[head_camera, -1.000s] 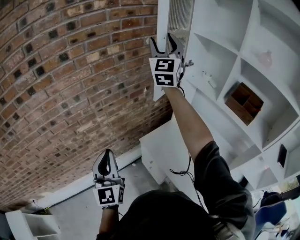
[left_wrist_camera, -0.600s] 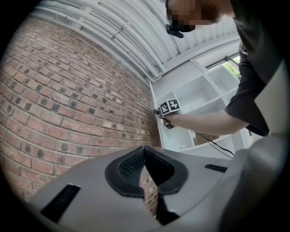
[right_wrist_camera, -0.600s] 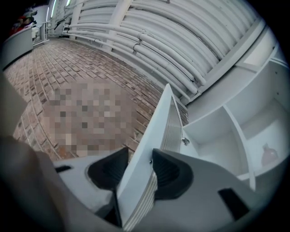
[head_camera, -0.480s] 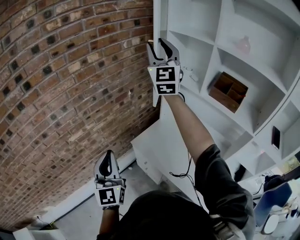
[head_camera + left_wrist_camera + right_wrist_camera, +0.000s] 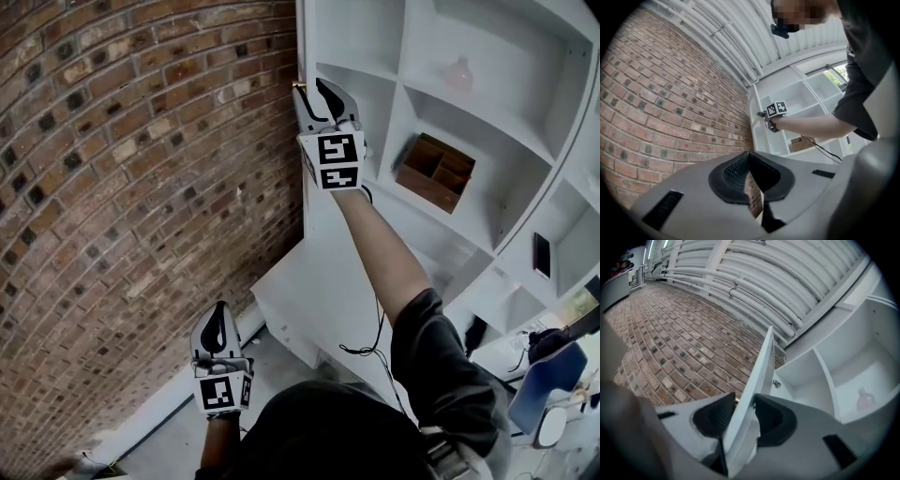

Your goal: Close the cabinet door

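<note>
Door [image 5: 761,362] stands open at the cabinet's [image 5: 349,37] left side, its edge pinched by our right gripper [image 5: 312,89], whose jaws have just been closing on it. We should swing it along its arc across the cabinet's front without twisting. Our left gripper [image 5: 217,330], jaws pressed together and empty, hangs well below the cabinet.

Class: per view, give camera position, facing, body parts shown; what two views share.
Head view: on head, facing down; left gripper, right gripper, right arm.
Left gripper view: behind shut jaws, facing brick wall; right arm.
Right gripper view: behind jaws just closing onto cabinet door ahead; no body.
Shared: right gripper, first two.
</note>
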`<act>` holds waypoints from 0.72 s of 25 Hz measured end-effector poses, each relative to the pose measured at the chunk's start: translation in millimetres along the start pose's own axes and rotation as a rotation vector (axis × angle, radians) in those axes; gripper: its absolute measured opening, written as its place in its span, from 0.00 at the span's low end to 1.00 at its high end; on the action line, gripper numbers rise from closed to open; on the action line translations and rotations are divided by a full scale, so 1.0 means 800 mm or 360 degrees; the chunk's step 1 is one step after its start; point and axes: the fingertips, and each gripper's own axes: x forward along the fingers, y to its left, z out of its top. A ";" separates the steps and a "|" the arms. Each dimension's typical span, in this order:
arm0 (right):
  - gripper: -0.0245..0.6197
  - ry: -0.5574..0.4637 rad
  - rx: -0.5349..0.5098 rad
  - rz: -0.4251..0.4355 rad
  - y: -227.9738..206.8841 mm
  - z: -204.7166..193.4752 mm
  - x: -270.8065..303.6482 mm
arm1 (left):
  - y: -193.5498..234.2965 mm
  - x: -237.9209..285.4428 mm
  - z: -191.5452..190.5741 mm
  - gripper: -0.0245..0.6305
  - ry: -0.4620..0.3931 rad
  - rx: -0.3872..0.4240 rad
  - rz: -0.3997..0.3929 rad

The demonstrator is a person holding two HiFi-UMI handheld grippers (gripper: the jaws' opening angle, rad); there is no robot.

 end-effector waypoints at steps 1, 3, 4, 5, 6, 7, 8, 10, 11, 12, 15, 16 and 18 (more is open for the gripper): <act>0.25 0.0002 -0.0004 0.0001 -0.004 -0.001 -0.002 | -0.002 0.002 -0.001 0.04 0.0001 -0.0001 -0.0008; 0.25 0.0001 -0.0003 0.0000 -0.012 -0.003 -0.006 | -0.007 0.006 -0.001 0.04 0.0001 -0.0002 -0.0026; 0.25 -0.0002 0.0001 -0.0002 -0.016 -0.004 -0.008 | -0.010 0.009 -0.001 0.04 -0.0002 -0.0003 -0.0037; 0.25 -0.0004 0.0005 -0.0004 -0.021 -0.005 -0.010 | -0.012 0.011 0.000 0.04 -0.0005 -0.0003 -0.0047; 0.24 -0.0005 0.0005 -0.0007 -0.025 -0.006 -0.012 | -0.014 0.014 -0.001 0.04 -0.0007 -0.0003 -0.0057; 0.24 -0.0004 0.0001 -0.0011 -0.030 -0.008 -0.014 | -0.015 0.016 -0.001 0.04 -0.0007 -0.0004 -0.0067; 0.24 -0.0004 -0.0001 -0.0015 -0.035 -0.009 -0.016 | -0.017 0.019 -0.002 0.04 -0.0006 -0.0006 -0.0079; 0.24 -0.0006 0.0004 -0.0028 -0.047 -0.011 -0.020 | -0.021 0.026 -0.003 0.04 -0.0007 -0.0013 -0.0099; 0.24 -0.0005 0.0010 -0.0036 -0.053 -0.012 -0.022 | -0.023 0.029 -0.003 0.04 -0.0011 -0.0016 -0.0108; 0.24 -0.0002 0.0016 -0.0043 -0.060 -0.014 -0.025 | -0.026 0.033 -0.003 0.04 -0.0014 -0.0017 -0.0119; 0.22 0.0012 0.0011 -0.0064 -0.079 -0.019 -0.029 | -0.037 0.044 -0.003 0.04 -0.0023 -0.0020 -0.0159; 0.22 0.0019 0.0006 -0.0071 -0.085 -0.021 -0.030 | -0.041 0.048 -0.002 0.04 -0.0028 -0.0021 -0.0173; 0.22 0.0033 -0.0001 -0.0081 -0.094 -0.024 -0.032 | -0.048 0.056 0.000 0.04 -0.0037 -0.0021 -0.0198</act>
